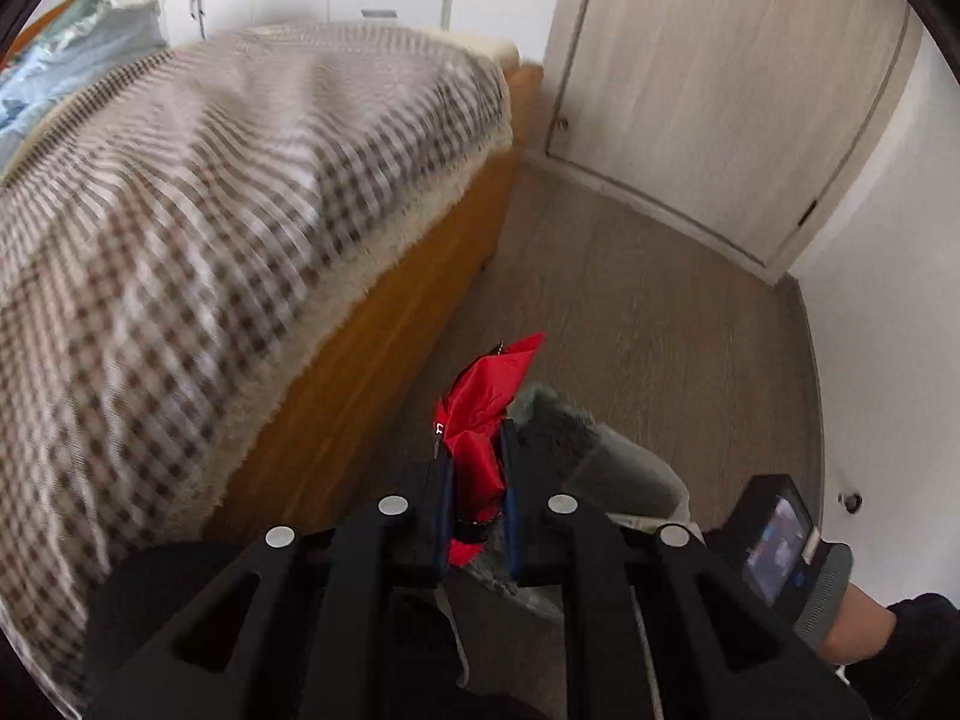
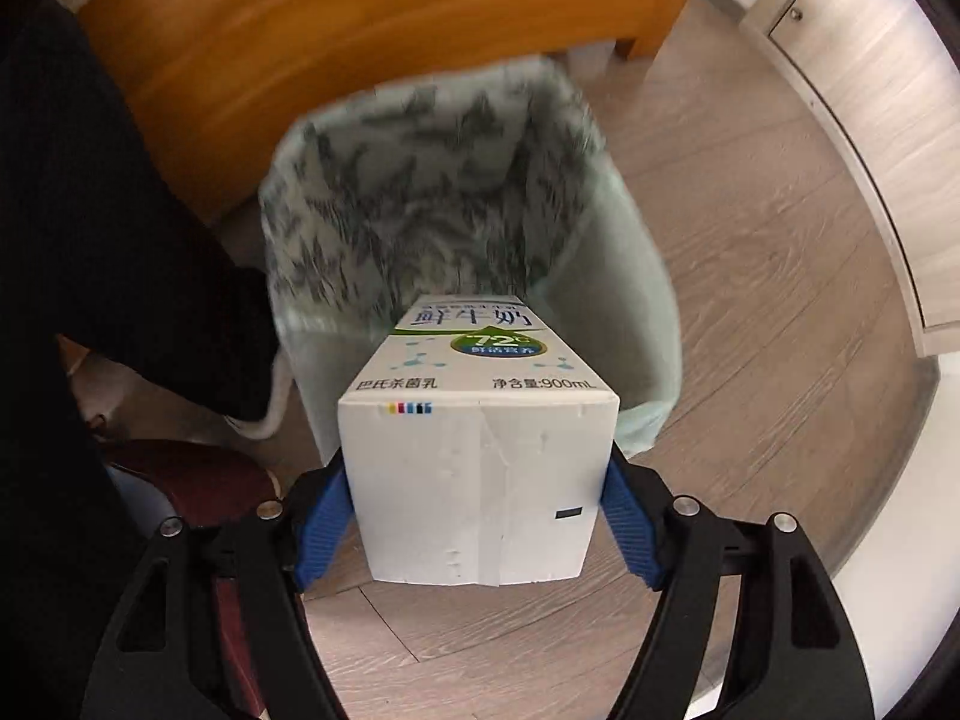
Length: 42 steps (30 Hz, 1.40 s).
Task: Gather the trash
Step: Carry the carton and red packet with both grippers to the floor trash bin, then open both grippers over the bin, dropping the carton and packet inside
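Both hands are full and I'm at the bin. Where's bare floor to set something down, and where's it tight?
Free: the wood floor right of the lined bin, out to the cabinet doors; also floor below the milk carton. Crowded: left of the bin, between the bed frame and the person's dark sleeve.

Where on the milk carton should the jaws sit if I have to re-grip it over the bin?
Probably where the right gripper has it now: across the square bottom end of the milk carton, pads flat on two opposite side panels, coming from behind its base. Those parallel flat faces suit the pads, and the top end stays free, pointing into the lined bin.
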Motion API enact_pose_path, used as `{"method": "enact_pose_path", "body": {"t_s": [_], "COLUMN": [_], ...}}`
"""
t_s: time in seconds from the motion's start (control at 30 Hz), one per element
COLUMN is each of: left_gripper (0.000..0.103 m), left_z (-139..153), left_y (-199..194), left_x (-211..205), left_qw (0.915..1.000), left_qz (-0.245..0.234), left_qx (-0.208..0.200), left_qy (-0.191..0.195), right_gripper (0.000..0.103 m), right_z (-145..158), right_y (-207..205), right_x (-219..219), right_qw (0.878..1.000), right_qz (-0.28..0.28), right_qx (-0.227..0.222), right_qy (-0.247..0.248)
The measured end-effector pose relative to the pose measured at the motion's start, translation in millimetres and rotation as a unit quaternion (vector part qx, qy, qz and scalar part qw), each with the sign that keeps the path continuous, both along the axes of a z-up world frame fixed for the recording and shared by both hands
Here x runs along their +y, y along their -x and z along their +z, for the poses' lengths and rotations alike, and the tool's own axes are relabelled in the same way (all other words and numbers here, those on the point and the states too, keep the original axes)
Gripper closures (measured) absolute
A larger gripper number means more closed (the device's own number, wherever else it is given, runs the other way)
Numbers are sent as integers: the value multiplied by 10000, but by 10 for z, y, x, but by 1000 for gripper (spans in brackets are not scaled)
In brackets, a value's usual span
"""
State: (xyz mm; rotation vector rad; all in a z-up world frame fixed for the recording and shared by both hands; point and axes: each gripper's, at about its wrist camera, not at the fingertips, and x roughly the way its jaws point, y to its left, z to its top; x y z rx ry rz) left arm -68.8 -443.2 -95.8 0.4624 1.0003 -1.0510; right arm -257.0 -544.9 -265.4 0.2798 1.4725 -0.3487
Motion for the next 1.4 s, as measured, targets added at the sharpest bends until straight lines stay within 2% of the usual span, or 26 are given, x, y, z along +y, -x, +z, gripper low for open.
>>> {"method": "enact_pose_path", "body": {"t_s": [0.07,0.13,0.33,0.4,0.53,0.67,0.77,0.8,0.87,0.97,1.17,1.3,1.4], "left_gripper": [92,92,92,92,91,88,71,61,44,34,33,32,32], "left_z": [-12,-72,-411,-598,-1024,-1158,-1184,-1174,-1194,-1181,-1191,-1129,-997], "left_y": [33,61,120,136,216,215,205,207,261,280,170,226,276], "left_x": [-93,-223,-604,-693,-871,-900,-927,-928,-884,-884,-896,-908,-905], "left_qw": [9999,9992,9958,9923,9789,9730,9698,9691,9703,9725,9761,9788,9842], "left_qz": [-95,-220,-398,-458,-717,-739,-605,-595,-627,-750,-480,-504,-645], "left_qx": [-63,-195,272,662,1015,1038,976,965,937,887,920,653,465], "left_qy": [-123,-283,-773,-941,-1623,-1924,-2152,-2192,-2141,-2020,-1907,-1875,-1580], "right_gripper": [31,30,30,30,29,29,29,29,29,26,25,26,26], "right_z": [-168,-200,-151,-116,-25,222,492,570,715,838,928,971,1064], "right_y": [-9,-12,26,11,-22,-21,-11,-7,-7,-29,-87,-116,-143], "right_x": [-1,13,-11,-10,-12,-96,-196,-221,-279,-316,-346,-395,-412], "right_qw": [9999,9996,9994,9990,9993,9998,9994,9992,9984,9971,9963,9957,9945], "right_qz": [-132,-223,-172,-161,9,-35,-110,-136,-198,-232,-244,-249,-238], "right_qx": [33,41,56,17,154,-17,-288,-372,-526,-694,-750,-743,-752], "right_qy": [-73,-168,-300,-406,-332,-210,-131,-67,58,209,354,489,687]}}
